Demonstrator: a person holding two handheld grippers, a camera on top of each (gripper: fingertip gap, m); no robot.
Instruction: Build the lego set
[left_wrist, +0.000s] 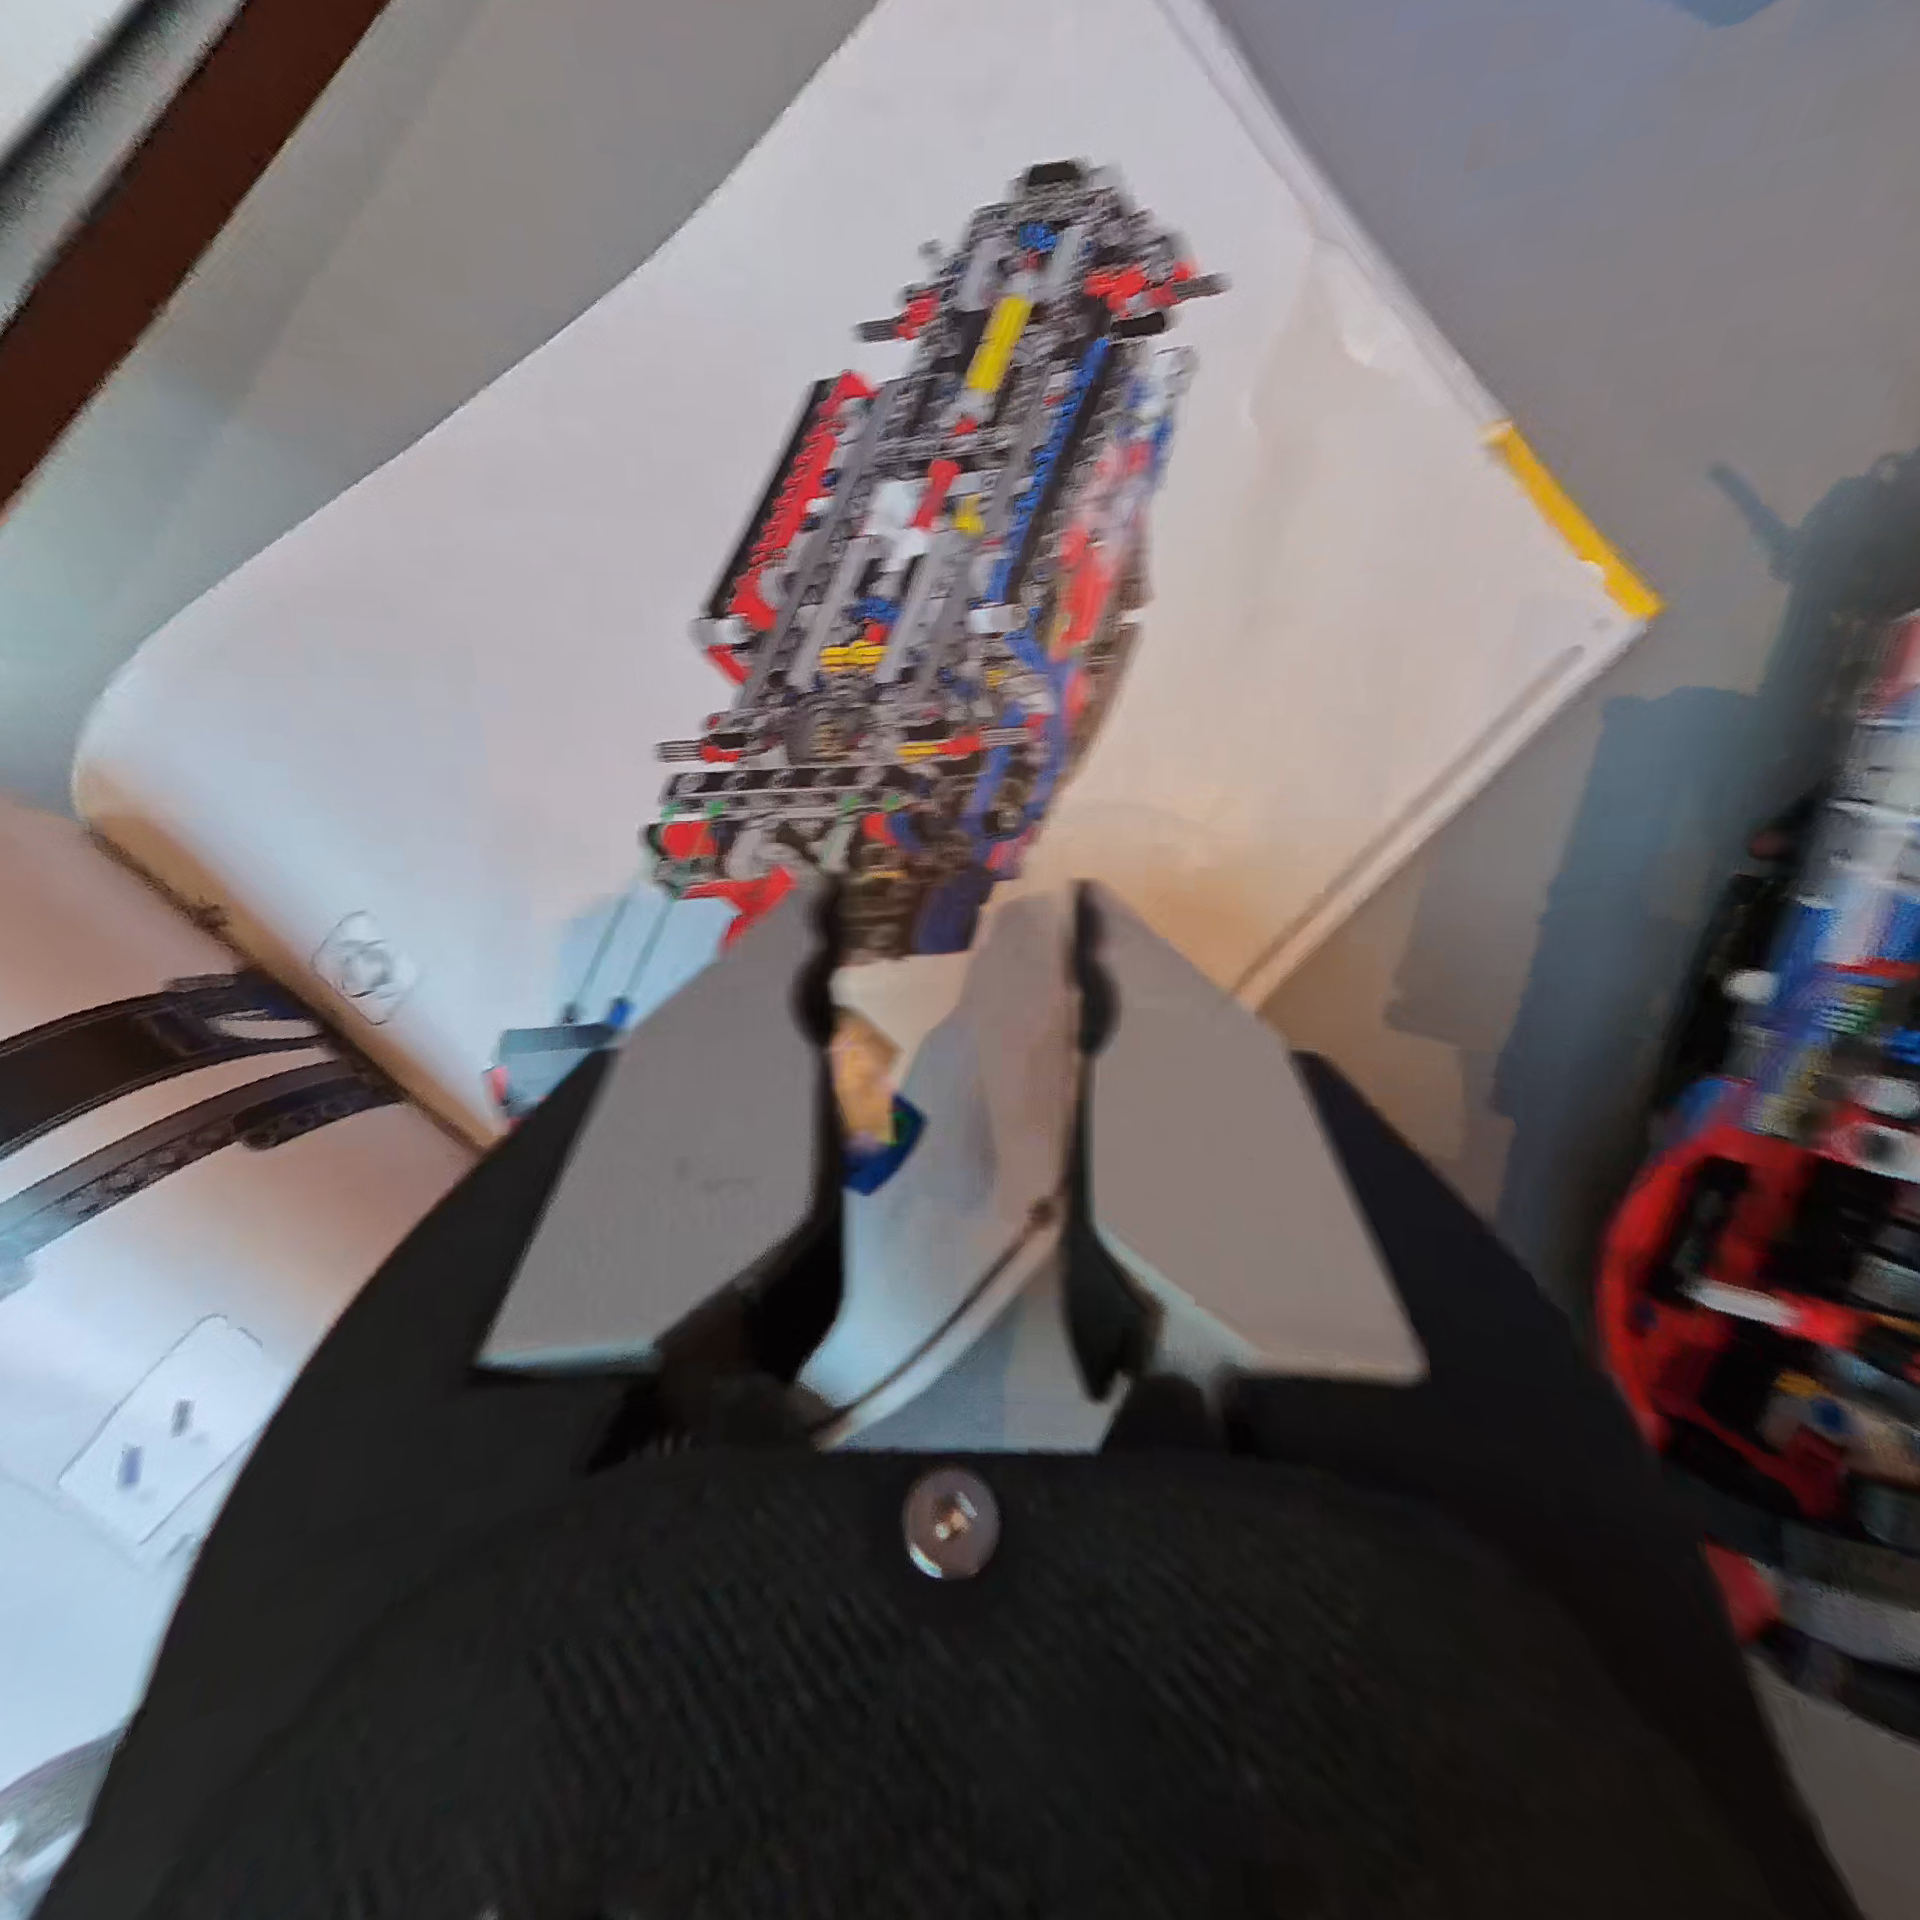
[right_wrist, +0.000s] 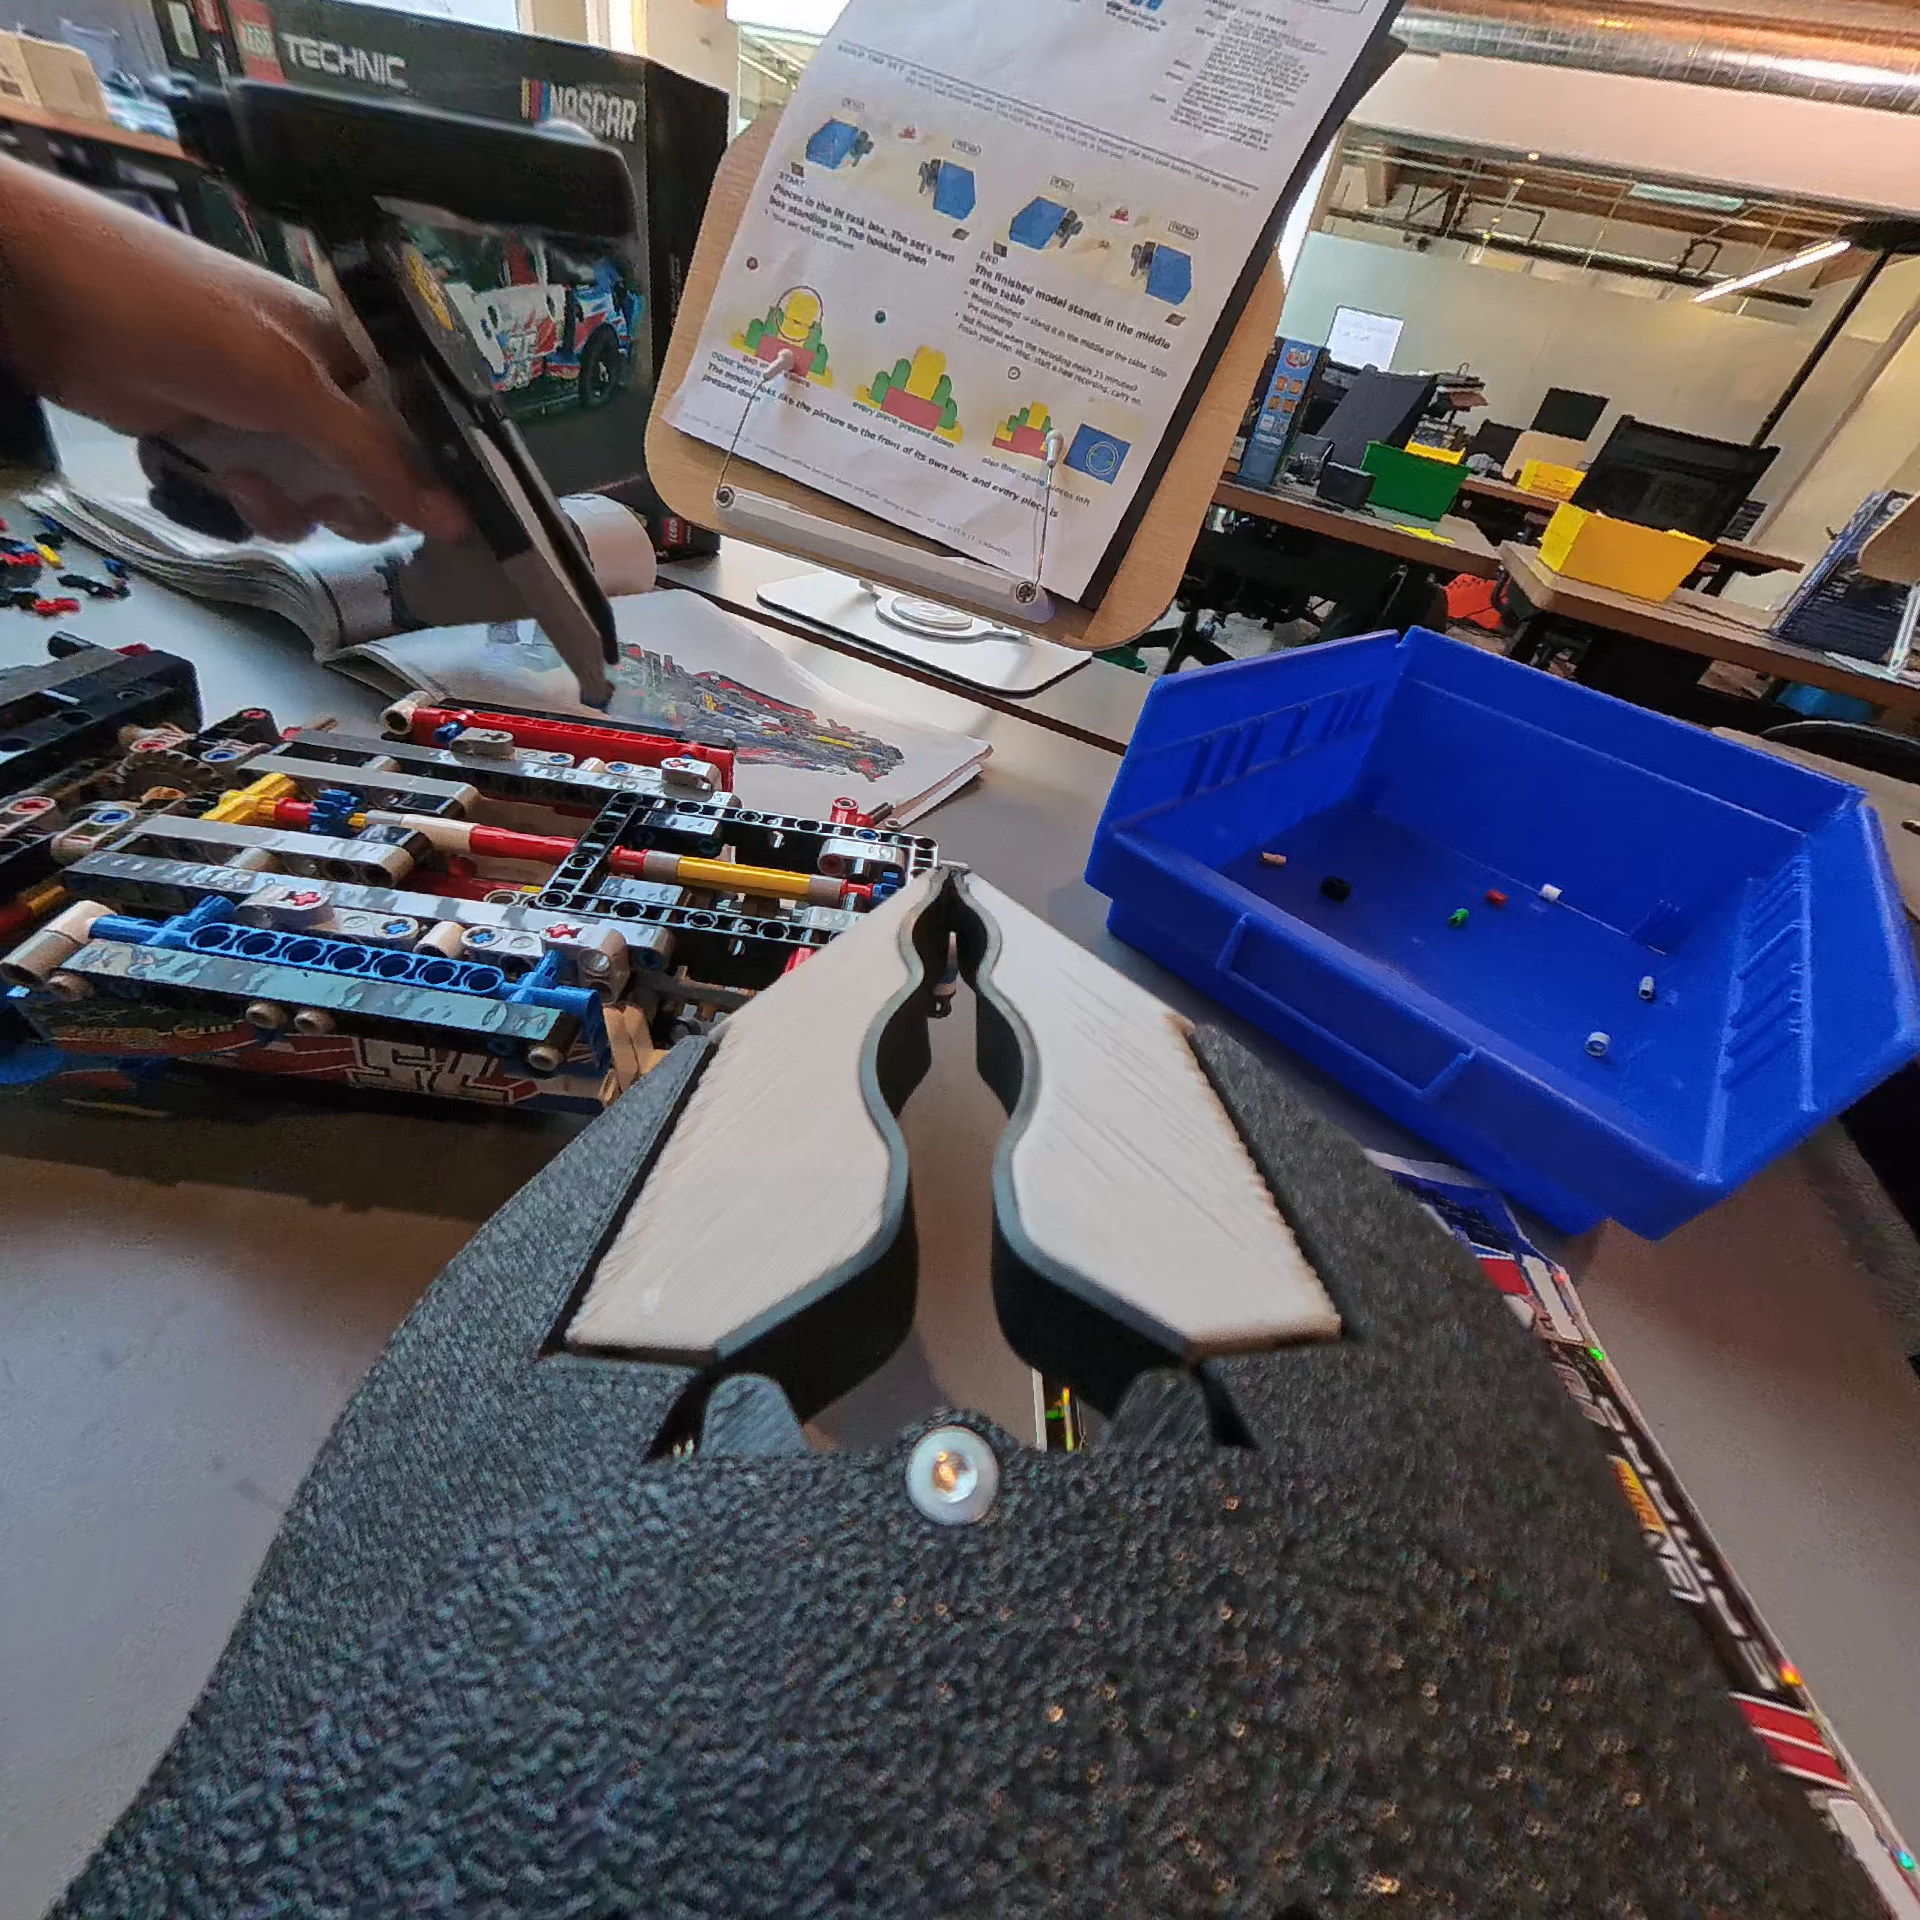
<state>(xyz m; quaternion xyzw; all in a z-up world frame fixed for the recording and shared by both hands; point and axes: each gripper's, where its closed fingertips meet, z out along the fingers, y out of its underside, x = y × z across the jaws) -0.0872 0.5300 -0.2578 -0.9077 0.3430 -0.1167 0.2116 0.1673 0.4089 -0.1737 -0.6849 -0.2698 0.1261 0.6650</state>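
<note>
Half-built lego model (right_wrist: 416, 904) sits on the worktop (right_wrist: 260, 1351) just left of the right hand-held gripper (right_wrist: 951, 878), fingers pressed together, empty. Left hand-held gripper (right_wrist: 597, 691) beyond it pinches a small blue piece (right_wrist: 594, 698) over the booklet (right_wrist: 790, 727). Risk: piece slips out, thin grip.

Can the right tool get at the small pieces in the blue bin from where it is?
Probably yes. The blue bin sits just right of the right tool, its open top uncovered, the loose pieces scattered on its floor and nothing between.
</note>
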